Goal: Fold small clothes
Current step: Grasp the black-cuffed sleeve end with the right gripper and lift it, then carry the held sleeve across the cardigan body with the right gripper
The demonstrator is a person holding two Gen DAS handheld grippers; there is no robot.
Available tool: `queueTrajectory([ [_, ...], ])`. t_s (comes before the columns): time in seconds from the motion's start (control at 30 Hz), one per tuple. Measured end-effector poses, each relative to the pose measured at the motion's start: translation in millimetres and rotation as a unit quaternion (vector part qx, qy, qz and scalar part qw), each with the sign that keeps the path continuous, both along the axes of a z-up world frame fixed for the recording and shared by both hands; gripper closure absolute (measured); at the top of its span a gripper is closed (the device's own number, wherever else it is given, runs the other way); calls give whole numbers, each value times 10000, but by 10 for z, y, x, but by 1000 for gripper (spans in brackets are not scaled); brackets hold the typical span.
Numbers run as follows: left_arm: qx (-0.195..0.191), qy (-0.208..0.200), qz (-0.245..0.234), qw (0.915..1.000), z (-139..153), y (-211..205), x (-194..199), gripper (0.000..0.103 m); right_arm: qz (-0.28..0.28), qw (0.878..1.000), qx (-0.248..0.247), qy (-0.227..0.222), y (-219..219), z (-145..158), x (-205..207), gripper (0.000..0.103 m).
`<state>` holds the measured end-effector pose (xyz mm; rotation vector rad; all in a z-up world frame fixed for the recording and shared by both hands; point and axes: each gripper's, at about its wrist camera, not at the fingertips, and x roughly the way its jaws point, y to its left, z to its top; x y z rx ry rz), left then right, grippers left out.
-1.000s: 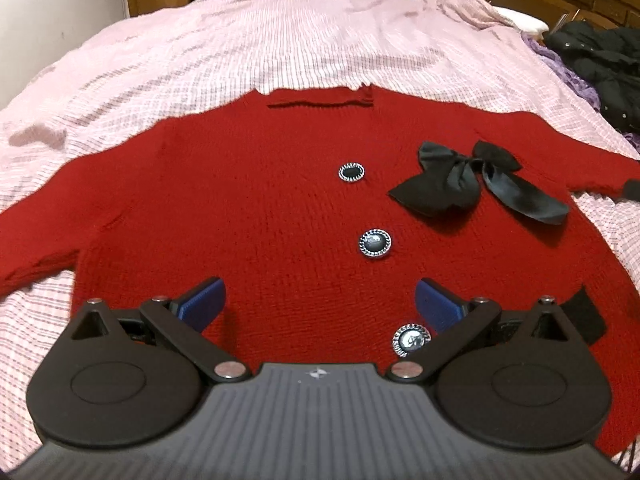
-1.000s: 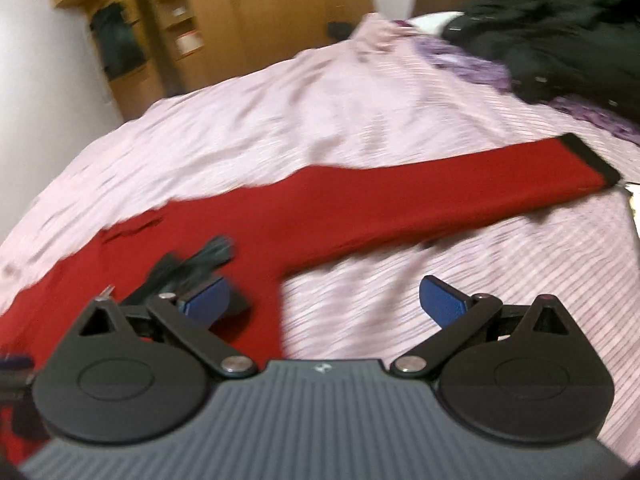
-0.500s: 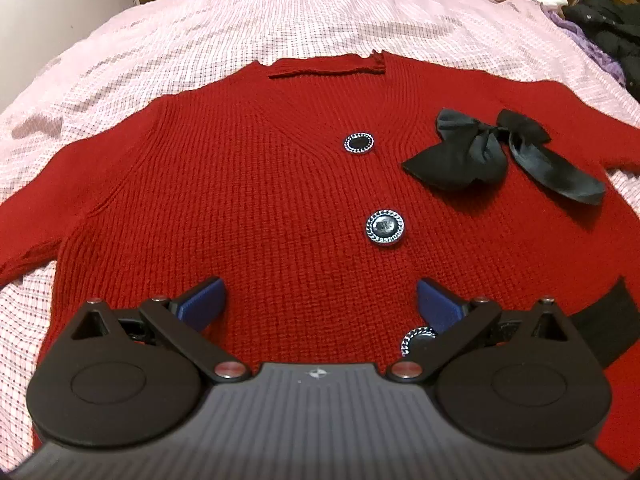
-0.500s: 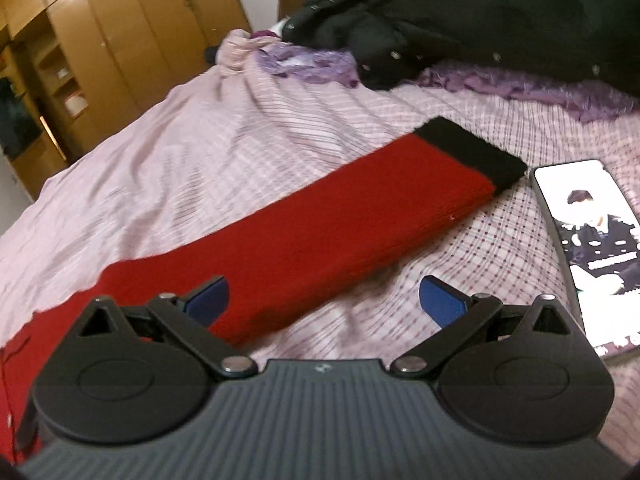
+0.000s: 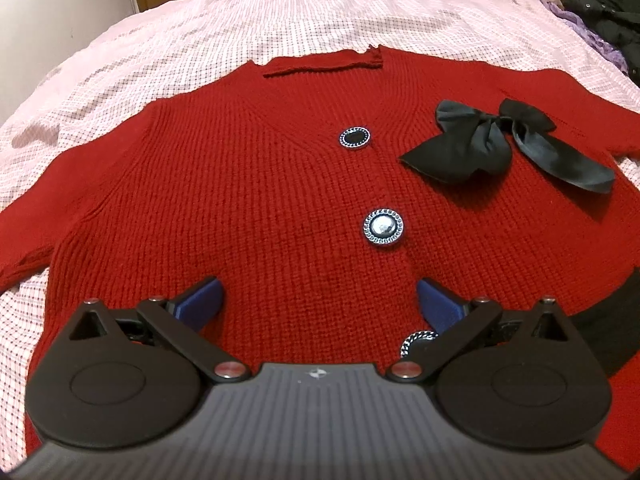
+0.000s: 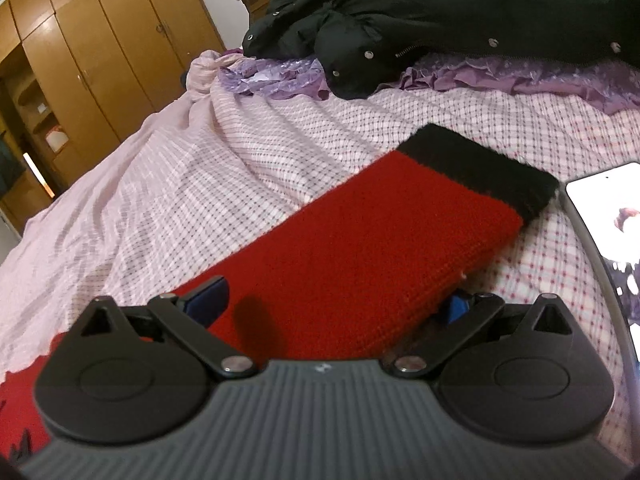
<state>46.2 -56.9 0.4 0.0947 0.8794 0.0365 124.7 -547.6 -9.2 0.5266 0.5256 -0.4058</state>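
A red knitted cardigan [image 5: 248, 200] lies flat, front up, on the pink checked bedsheet [image 5: 304, 20]. It has round silver-rimmed buttons [image 5: 383, 227] down the middle and a black satin bow [image 5: 496, 144] on its right chest. My left gripper [image 5: 318, 300] hovers open over the cardigan's lower front. In the right wrist view the cardigan's sleeve [image 6: 360, 252] stretches out with a black cuff [image 6: 480, 168]. My right gripper [image 6: 332, 300] is open and straddles the sleeve, one finger on each side; its right fingertip is partly hidden under the sleeve's edge.
A phone [image 6: 608, 240] with a lit screen lies on the sheet just right of the cuff. A black jacket [image 6: 440, 12] and purple ruffled fabric [image 6: 500, 76] are heaped at the head of the bed. Wooden wardrobes [image 6: 100, 48] stand beyond.
My right gripper has swung right along the sleeve and come down close, so the sleeve now sits between its fingers. My left gripper has moved slightly forward and lower over the cardigan.
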Motion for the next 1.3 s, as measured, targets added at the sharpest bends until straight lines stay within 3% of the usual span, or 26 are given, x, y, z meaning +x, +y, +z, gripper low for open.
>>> queueTrajectory([
  [0.1, -9, -20, -8, 10000, -10, 4, 7, 0, -125, 9998, 33, -162, -9, -6, -22, 6],
  [0.17, 7, -50, -27, 10000, -18, -1, 2, 0, -227, 9994, 69, -268, -23, 8, -54, 22],
  [0.23, 20, -81, -48, 10000, -22, -1, -4, 0, -254, 9988, 159, -380, -56, 16, -82, 54],
  [0.33, 17, -104, -75, 9999, -26, 3, -3, 0, -323, 9976, 416, -455, -133, 33, -134, 82],
  [0.4, 24, -121, -90, 9999, -28, 1, -13, 0, -278, 9965, 507, -597, -140, 75, -195, 87],
  [0.5, 44, -142, -98, 9998, -27, -4, -17, 0, -167, 9957, 383, -821, -38, 228, -294, 89],
  [0.63, 65, -142, -105, 9998, -20, -9, -23, 0, 153, 9912, 650, -1143, 151, 464, -412, 89],
  [0.93, -114, -93, -179, 9997, 75, 82, -24, 0, 929, 9828, 461, -1527, 743, 941, -498, 89],
  [1.3, -84, -390, -100, 9992, 380, 325, -219, 0, 1459, 9769, 314, -1527, 1254, 1245, -494, 89],
])
